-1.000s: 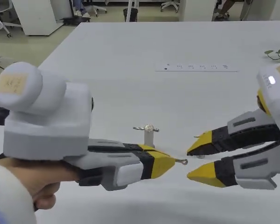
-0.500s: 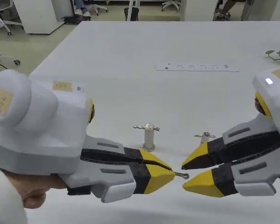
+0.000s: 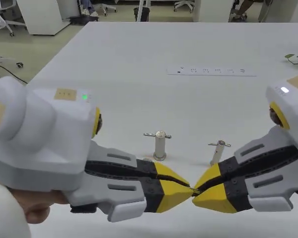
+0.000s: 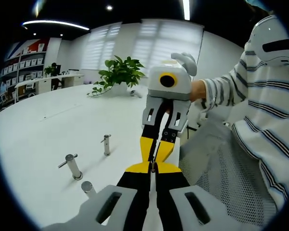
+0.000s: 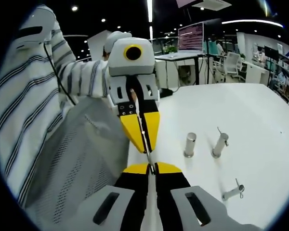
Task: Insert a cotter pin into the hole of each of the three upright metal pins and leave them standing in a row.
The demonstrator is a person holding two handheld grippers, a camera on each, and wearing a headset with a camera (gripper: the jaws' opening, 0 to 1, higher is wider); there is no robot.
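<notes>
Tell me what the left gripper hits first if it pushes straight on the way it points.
The right gripper, almost at once: the left gripper's yellow tips sit nose to nose with it, a thin cotter pin between them.

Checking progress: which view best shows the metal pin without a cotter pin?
The right gripper view: the bare pin stands whole and unobstructed. The left gripper view shows it low, partly behind the left tool. The head view shows the two fitted pins.

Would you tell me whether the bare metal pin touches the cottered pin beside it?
Apart: the right gripper view shows white table between the bare metal pin and the cottered pin beside it.
</notes>
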